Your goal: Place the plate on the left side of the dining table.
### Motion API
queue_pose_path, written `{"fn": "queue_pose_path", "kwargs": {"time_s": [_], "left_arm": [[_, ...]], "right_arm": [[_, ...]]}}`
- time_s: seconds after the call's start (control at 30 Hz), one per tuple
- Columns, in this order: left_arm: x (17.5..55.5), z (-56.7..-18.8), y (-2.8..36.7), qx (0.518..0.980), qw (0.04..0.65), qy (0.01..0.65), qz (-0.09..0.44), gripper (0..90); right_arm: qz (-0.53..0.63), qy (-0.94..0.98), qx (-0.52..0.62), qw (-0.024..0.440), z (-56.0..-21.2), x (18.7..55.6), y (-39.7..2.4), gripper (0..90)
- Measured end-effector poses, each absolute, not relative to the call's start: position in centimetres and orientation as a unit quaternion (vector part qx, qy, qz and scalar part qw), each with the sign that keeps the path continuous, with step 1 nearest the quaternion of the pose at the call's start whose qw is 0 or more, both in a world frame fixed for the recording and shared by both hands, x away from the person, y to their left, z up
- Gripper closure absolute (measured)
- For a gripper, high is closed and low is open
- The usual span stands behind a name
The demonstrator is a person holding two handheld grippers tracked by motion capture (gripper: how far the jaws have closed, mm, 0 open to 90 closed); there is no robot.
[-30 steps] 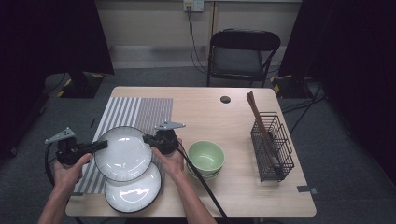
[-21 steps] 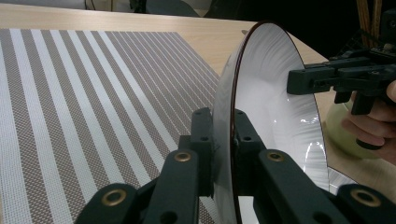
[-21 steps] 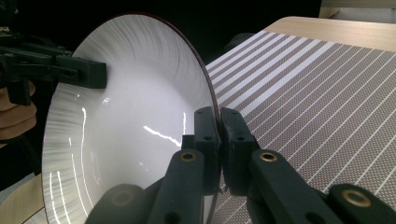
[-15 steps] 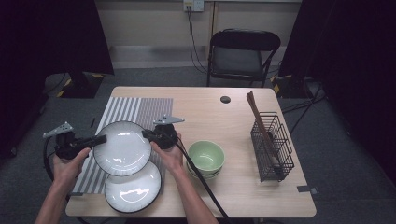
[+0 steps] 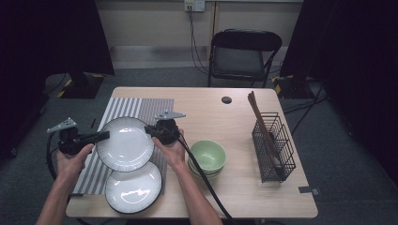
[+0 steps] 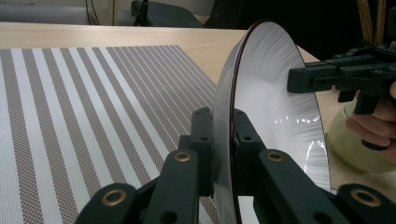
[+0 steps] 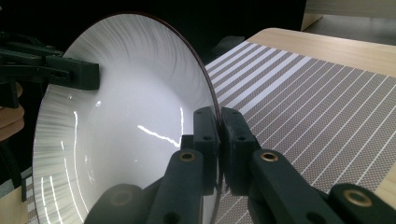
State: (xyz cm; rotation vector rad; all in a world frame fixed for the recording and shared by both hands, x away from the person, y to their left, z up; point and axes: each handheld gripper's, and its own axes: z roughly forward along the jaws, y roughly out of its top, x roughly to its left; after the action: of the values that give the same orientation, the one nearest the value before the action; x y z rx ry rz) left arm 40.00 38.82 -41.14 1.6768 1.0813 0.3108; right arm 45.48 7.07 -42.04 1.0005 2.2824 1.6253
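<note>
Upper white plate (image 5: 126,143) held level between left gripper (image 5: 99,137) and right gripper (image 5: 151,131), each clamped on opposite rims, above the striped placemat (image 5: 141,107) and partly over the lower plate (image 5: 133,190).

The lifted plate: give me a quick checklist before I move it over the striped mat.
1. Left hand-held gripper clamped on the lifted plate rim: ok.
2. Right hand-held gripper clamped on the opposite rim: ok.
3. Plate clear of the second plate on the table: ok, it is held above it.
4. Striped mat free at its far end: ok.
5. Green bowls clear of the right hand: cannot tell, they sit close.
6. Plate level: not ok, slightly tilted.
</note>
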Motion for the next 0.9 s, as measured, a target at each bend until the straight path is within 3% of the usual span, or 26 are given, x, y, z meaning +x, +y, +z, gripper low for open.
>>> {"fn": "queue_pose_path", "kwargs": {"time_s": [0.9], "left_arm": [[42.7,-41.1,38.1,0.704,0.523,0.461,0.134,82.8]], "right_arm": [[0.529,0.767,0.353,0.088,-41.5,48.3,6.9,84.8]]}}
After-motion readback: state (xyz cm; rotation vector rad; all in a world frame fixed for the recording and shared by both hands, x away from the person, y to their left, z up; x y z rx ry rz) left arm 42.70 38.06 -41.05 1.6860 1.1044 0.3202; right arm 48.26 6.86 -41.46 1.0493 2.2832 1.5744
